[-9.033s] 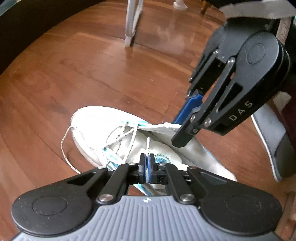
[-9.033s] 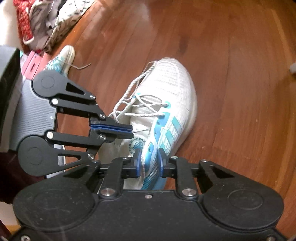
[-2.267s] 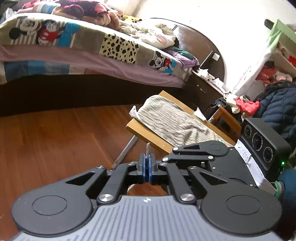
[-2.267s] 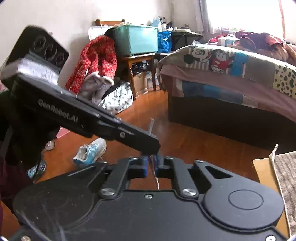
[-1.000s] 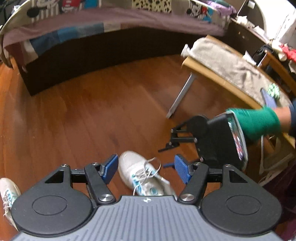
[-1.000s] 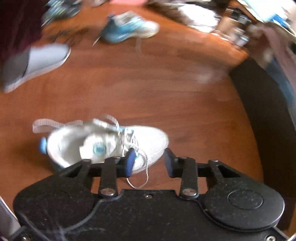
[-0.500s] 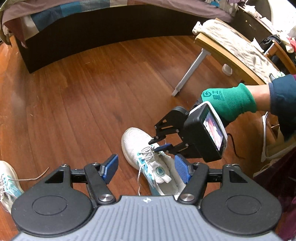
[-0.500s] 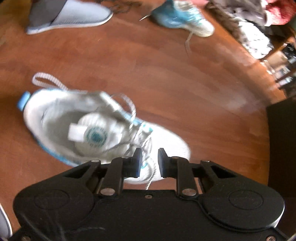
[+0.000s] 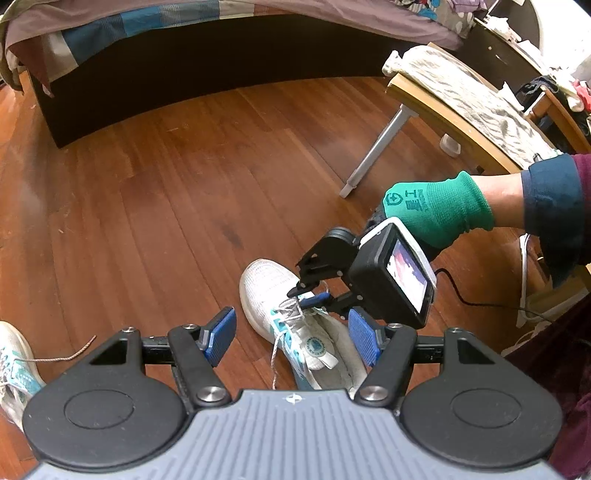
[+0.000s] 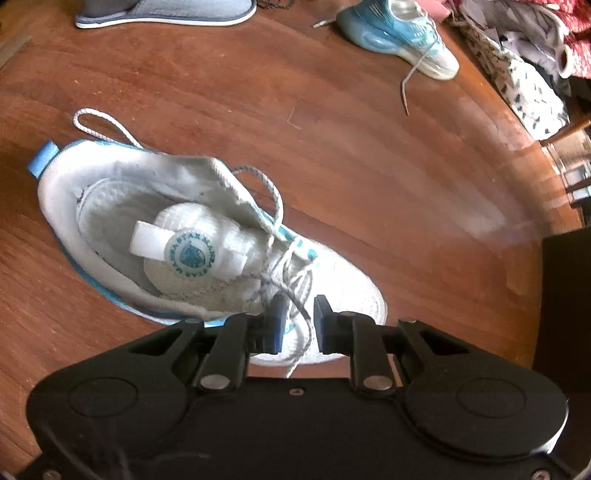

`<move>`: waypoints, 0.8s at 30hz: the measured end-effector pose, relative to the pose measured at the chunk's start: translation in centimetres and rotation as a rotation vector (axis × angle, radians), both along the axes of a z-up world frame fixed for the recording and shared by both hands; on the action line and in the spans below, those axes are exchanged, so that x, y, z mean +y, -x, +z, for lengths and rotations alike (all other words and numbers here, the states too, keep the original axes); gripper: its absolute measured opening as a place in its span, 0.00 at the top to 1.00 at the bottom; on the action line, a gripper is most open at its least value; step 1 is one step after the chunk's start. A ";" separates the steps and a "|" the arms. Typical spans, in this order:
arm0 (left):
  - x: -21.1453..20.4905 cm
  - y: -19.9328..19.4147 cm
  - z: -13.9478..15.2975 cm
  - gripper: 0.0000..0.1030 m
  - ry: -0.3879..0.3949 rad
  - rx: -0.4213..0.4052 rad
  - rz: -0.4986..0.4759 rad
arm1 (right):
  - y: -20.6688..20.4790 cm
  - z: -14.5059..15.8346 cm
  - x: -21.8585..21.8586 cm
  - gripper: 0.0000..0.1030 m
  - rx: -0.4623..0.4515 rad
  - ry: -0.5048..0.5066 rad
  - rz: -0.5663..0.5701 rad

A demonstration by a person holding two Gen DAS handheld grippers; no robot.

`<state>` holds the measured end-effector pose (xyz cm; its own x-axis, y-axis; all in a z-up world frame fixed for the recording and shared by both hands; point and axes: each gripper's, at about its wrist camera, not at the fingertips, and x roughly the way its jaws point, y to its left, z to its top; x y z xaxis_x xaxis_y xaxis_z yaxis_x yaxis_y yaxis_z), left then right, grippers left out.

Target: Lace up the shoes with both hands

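Observation:
A white and light-blue sneaker (image 9: pixel 264 278) lies on the wooden floor, its white laces (image 10: pixel 301 284) loose and crossing over the tongue (image 10: pixel 192 254). My right gripper (image 10: pixel 299 325) hangs just over the laced part near the toe. Its jaws stand a narrow gap apart, lace strands run through that gap, and the pads do not press on them. From the left wrist view, the right gripper (image 9: pixel 308 295), held by a green-gloved hand (image 9: pixel 436 210), has its tips at the lace crossings. My left gripper (image 9: pixel 291 336) is wide open, higher up, with nothing held.
A second sneaker (image 10: pixel 399 33) with a trailing lace and a grey slipper (image 10: pixel 166 11) lie farther off on the floor. A dark bed base (image 9: pixel 184 66) runs along the back. A small wooden table (image 9: pixel 424 99) with a towel stands at right, with a black cable (image 9: pixel 461 295) beneath it.
Both grippers came down from pointing across the room to over the sneaker. The left jaws opened wide. The right jaws narrowed, rolled and sank onto the laces.

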<state>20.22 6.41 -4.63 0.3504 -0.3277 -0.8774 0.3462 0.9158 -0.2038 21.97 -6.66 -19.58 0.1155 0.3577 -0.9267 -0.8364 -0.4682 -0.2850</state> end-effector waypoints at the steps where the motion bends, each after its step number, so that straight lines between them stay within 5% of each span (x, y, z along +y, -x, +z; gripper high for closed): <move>1: -0.1 -0.1 0.0 0.36 -0.003 -0.001 0.000 | 0.0 0.0 0.1 0.83 0.010 -0.001 0.002; 3: -0.4 -0.3 -0.1 0.36 -0.008 -0.002 0.000 | 0.0 0.1 0.1 0.97 0.042 -0.004 -0.008; 9: -1.1 -1.0 -0.5 0.36 -0.030 -0.006 -0.015 | -1.7 2.8 -1.7 0.97 0.119 -0.061 -0.191; 20: -4.8 1.3 0.1 0.36 0.005 -0.128 -0.212 | -6.0 14.3 -10.8 0.97 0.609 -0.361 -1.019; 24: -5.9 2.8 1.2 0.36 0.030 -0.211 -0.278 | -4.4 16.6 -13.4 0.97 0.662 -0.432 -1.193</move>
<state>17.38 0.47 -3.43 0.4166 -0.4609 -0.7836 0.6188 0.7752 -0.1269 26.41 -20.01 -3.02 0.1397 0.6192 -0.7727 -0.6935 0.6182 0.3700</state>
